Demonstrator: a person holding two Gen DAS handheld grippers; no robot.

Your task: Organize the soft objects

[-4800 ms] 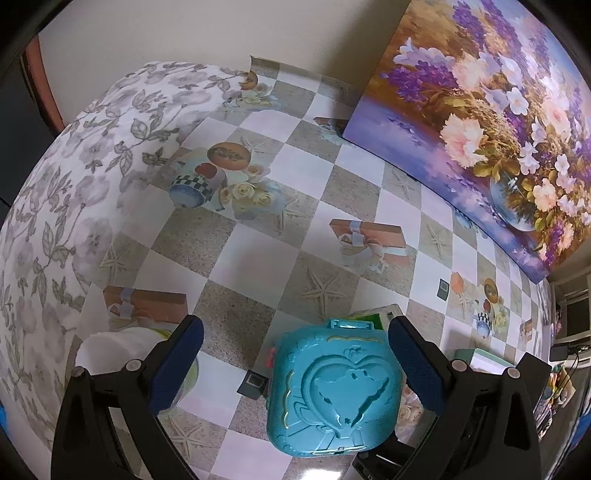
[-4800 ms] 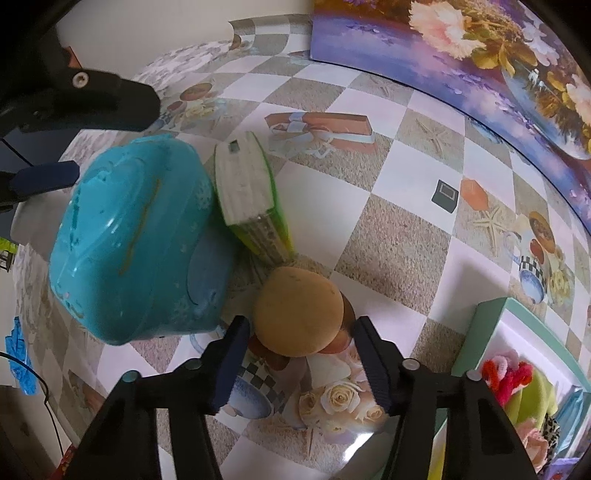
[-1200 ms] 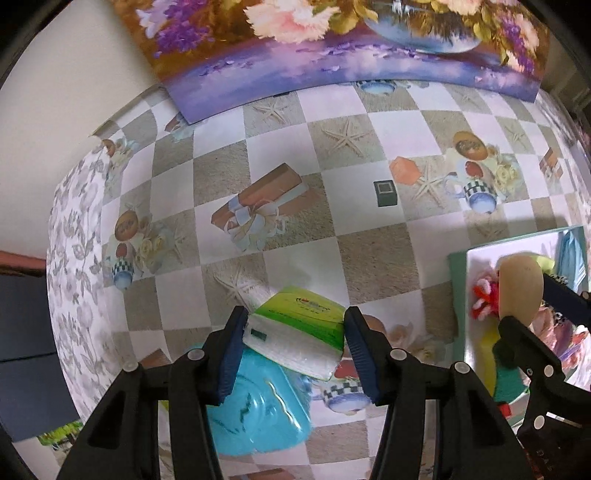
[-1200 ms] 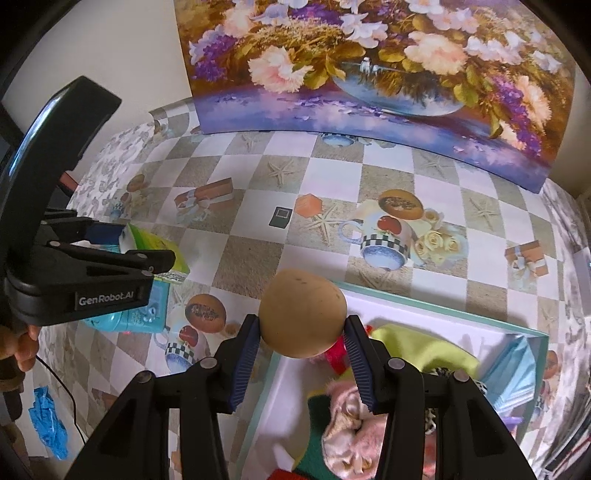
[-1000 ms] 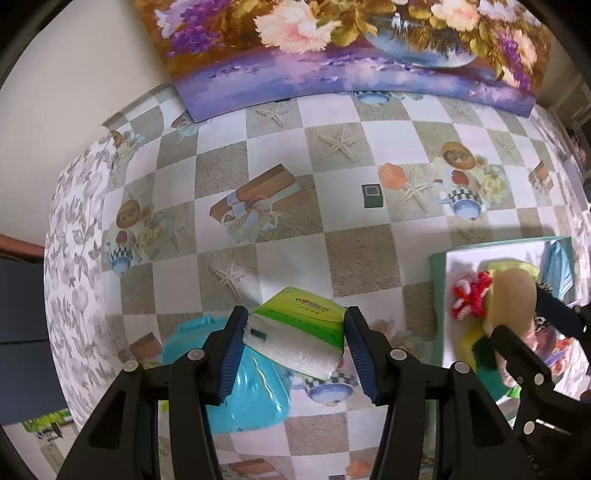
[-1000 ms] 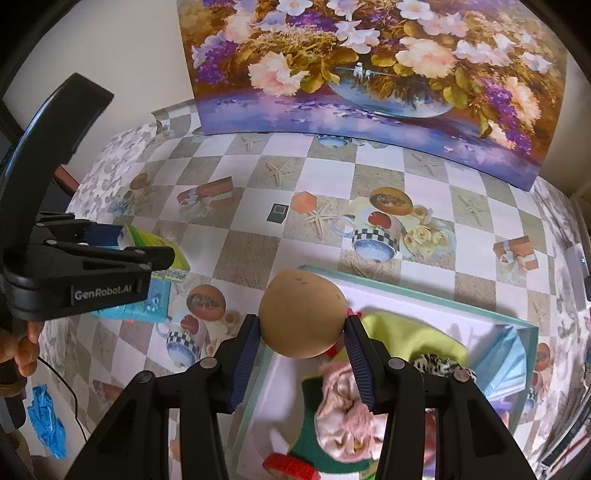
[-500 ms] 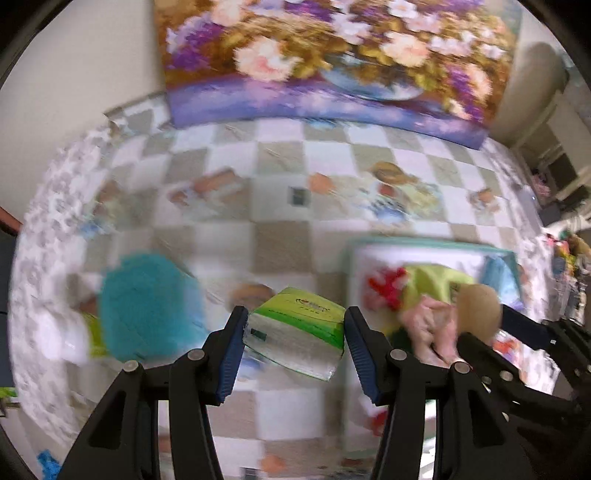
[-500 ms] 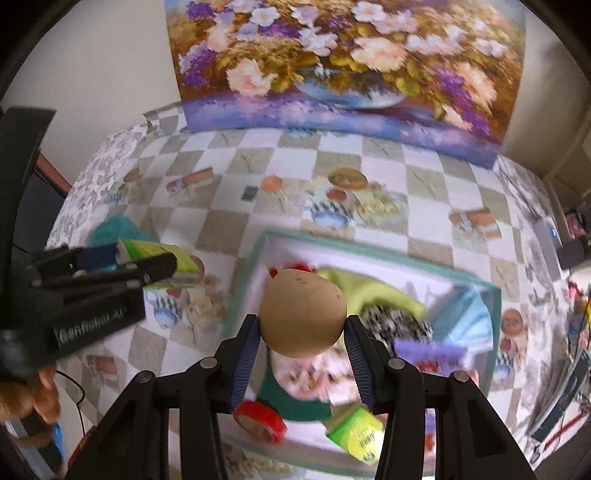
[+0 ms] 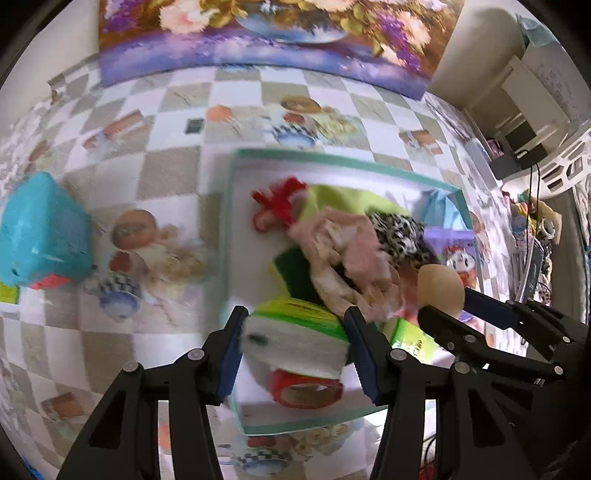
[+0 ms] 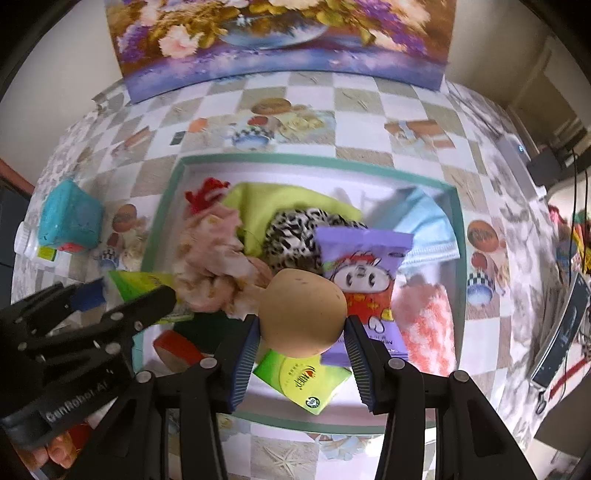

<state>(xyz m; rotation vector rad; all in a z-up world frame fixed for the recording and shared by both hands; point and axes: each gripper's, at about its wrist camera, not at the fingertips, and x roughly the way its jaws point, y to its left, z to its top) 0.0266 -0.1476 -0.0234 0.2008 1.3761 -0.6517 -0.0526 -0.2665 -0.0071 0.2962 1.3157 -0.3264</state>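
Checkered tablecloth w/ teacup and starfish prints covers the table; flower painting leans on far wall, cluttered shelves at right. Teal box mid-table, full of cloths. Left gripper pinches green tissue pack over box's near-left corner; right gripper pinches tan ball over box's middle.

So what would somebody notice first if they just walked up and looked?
Probably the tan ball, squeezed in the right tool over the teal-rimmed tray stuffed with bright soft things. Next, the green tissue pack clamped in the left tool over the tray's near corner. Behind everything stands a big flower painting.
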